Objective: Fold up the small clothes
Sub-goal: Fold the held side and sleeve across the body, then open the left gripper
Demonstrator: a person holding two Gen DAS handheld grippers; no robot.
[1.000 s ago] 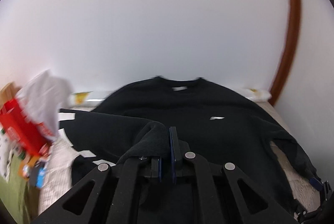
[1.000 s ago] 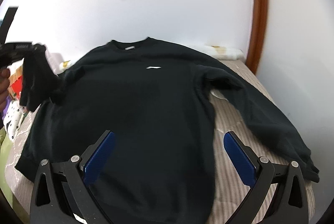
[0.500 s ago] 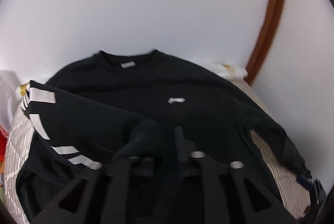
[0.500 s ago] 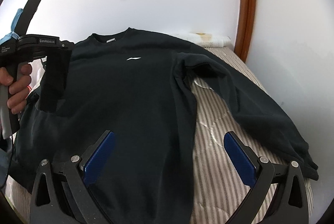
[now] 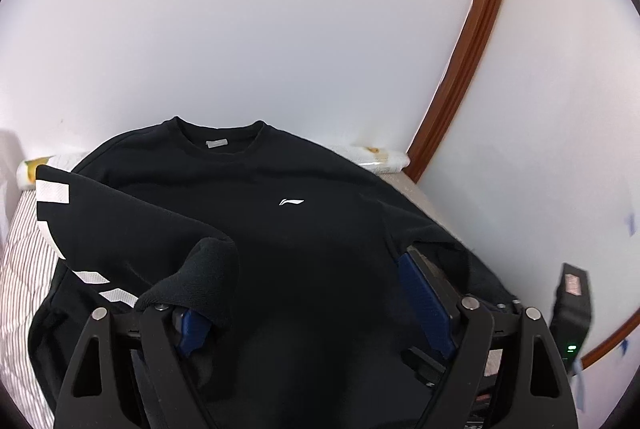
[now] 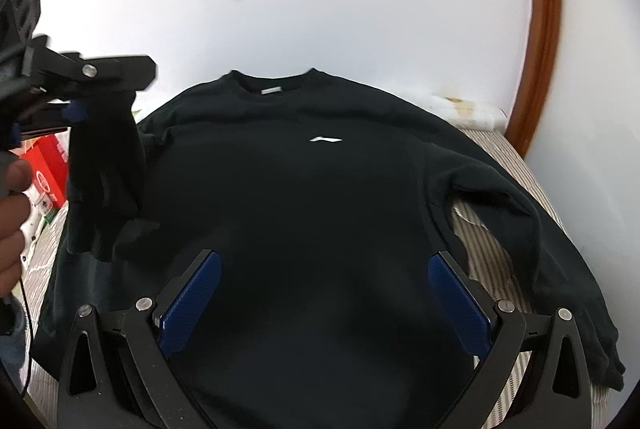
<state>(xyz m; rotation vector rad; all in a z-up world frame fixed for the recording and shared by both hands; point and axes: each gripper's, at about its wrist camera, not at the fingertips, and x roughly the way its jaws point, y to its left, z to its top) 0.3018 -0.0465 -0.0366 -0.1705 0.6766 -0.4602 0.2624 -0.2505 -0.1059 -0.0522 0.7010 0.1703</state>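
Observation:
A black sweatshirt (image 5: 288, 229) with a small white chest logo lies face up on a striped bed; it also shows in the right wrist view (image 6: 304, 189). Its left sleeve (image 5: 132, 225), with white stripes, is drawn across the chest. My left gripper (image 5: 308, 293) stands open, and the sleeve cuff (image 5: 204, 277) hangs draped over its left finger. In the right wrist view the left gripper (image 6: 80, 93) is at the far left with the cuff (image 6: 104, 181) dangling from it. My right gripper (image 6: 324, 293) is open and empty above the lower body of the sweatshirt. The right sleeve (image 6: 532, 229) lies spread out to the right.
The striped bed cover (image 6: 480, 249) shows beside the right sleeve. A white wall with a brown wooden trim (image 5: 468, 57) stands behind. A rolled white cloth (image 5: 380, 157) lies at the head of the bed. A red box (image 6: 48, 165) stands at the left.
My left gripper carried the sleeve cuff rightward over the chest and has opened; the cuff now hangs on one finger. My right gripper has shifted slightly left and stays open.

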